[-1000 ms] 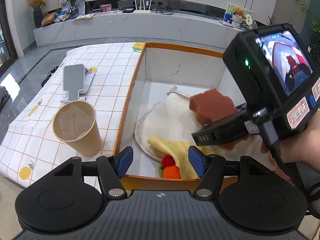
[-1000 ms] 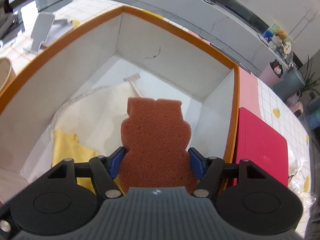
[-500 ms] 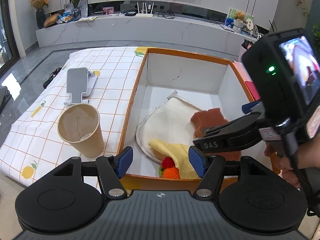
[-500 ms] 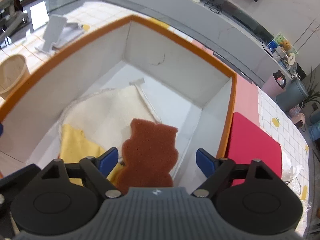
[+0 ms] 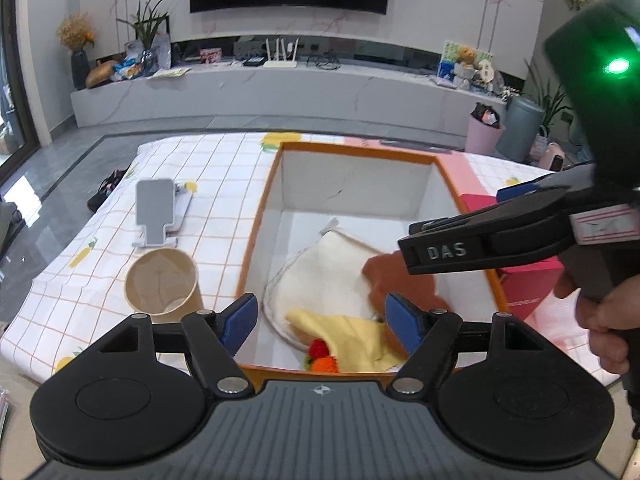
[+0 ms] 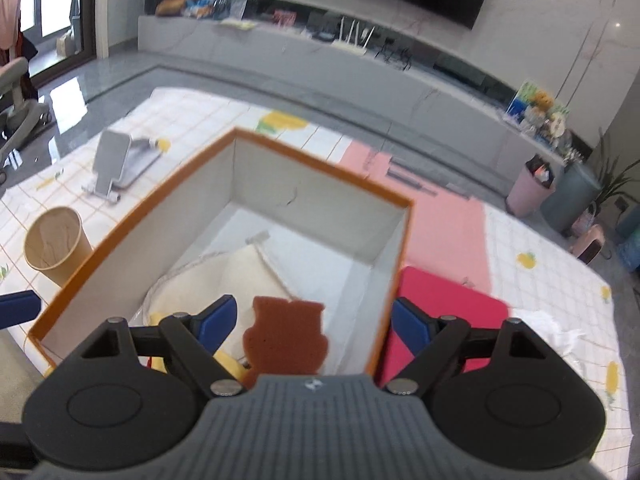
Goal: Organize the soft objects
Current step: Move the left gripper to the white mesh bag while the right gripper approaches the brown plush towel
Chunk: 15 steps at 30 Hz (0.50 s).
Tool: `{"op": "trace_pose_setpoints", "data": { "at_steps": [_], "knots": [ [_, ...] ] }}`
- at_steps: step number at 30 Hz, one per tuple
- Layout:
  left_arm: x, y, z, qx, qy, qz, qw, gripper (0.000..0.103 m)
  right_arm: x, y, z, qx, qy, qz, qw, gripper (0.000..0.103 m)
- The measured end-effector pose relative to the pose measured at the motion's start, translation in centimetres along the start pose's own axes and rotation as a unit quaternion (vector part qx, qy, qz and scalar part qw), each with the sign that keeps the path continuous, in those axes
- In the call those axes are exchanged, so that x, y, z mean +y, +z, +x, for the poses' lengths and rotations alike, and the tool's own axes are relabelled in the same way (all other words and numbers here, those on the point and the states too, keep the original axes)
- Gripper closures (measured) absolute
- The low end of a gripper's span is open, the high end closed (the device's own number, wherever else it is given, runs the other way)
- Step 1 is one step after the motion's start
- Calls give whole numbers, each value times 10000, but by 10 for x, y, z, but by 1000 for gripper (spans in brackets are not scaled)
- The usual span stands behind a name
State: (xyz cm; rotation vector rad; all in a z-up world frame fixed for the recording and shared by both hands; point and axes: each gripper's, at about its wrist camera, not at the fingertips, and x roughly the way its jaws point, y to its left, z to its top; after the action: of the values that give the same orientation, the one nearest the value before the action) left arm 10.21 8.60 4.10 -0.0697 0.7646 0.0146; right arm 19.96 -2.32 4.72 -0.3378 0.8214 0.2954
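Observation:
A brown bear-shaped sponge [image 6: 286,336] lies loose inside the orange-rimmed white box [image 6: 132,224], beside a cream cloth [image 6: 236,280]. My right gripper [image 6: 315,322] hovers above the sponge, open and empty. In the left wrist view the sponge [image 5: 400,280] lies partly hidden behind the right gripper's finger [image 5: 480,246]. A yellow cloth [image 5: 352,340] and small red and orange knitted pieces [image 5: 320,356] lie at the box's [image 5: 256,240] near end. My left gripper [image 5: 320,320] is above the near rim, its jaws opening with nothing held between them.
A paper cup [image 5: 160,284] and a grey phone stand [image 5: 156,212] stand on the checked tablecloth left of the box. A red flat lid [image 6: 440,304] lies against the box's right side, with a pink mat [image 6: 432,216] behind it. Crumpled white plastic [image 6: 552,328] is farther right.
The right gripper opened and let go of the sponge, which dropped into the box. The right gripper then rose and tilted up. The left gripper also lifted a little.

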Motion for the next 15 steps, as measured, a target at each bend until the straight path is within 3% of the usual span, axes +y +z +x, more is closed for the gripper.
{"op": "trace_pose_setpoints", "data": {
  "at_steps": [9,15],
  "knots": [
    [-34,-6,-25,-265,-413,141,9987,17,-49,-29,-62,-574,-145,473,9971,19],
    [-63,-22,-41,-606,-637,278,9957,13,-97,-78,-88,-715,-432,662,9943,12]
  ]
}}
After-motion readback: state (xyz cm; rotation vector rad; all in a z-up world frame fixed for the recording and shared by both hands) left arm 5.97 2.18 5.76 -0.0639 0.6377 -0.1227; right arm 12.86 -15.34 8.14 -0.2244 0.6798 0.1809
